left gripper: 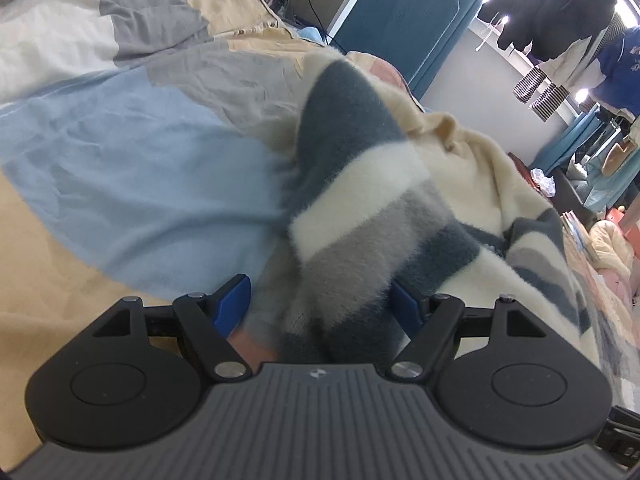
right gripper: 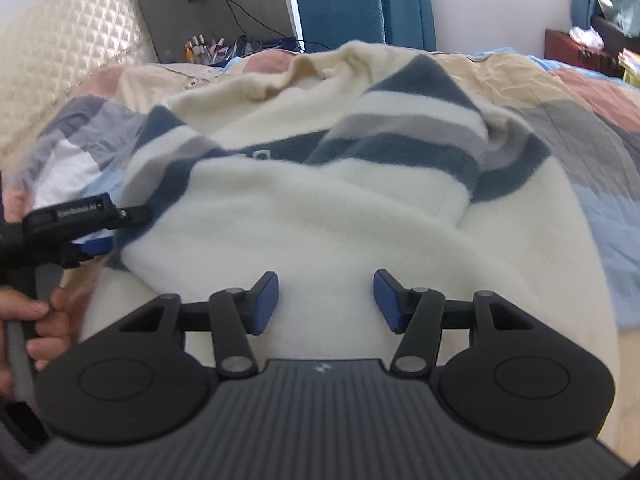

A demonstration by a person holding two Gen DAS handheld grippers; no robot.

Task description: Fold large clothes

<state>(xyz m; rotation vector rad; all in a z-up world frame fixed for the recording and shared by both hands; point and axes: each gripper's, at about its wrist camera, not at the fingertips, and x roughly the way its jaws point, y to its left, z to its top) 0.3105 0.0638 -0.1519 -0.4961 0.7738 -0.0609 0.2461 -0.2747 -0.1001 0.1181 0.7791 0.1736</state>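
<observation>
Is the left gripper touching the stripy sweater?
Touching. In the left wrist view the stripy sweater runs bunched between the blue pads of the left gripper.

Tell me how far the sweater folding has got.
Done: the right sleeve lies folded across the sweater on the bed. In hand: the left hand-held gripper has the left sleeve between its fingers; the right hand-held gripper is open over the hem. Left: that sleeve, then the body fold.

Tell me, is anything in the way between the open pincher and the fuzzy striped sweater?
No, nothing visible. The right gripper hangs open right over the sweater, only bare cream fleece between its pads. The left gripper has a striped sleeve between its pads.
</observation>
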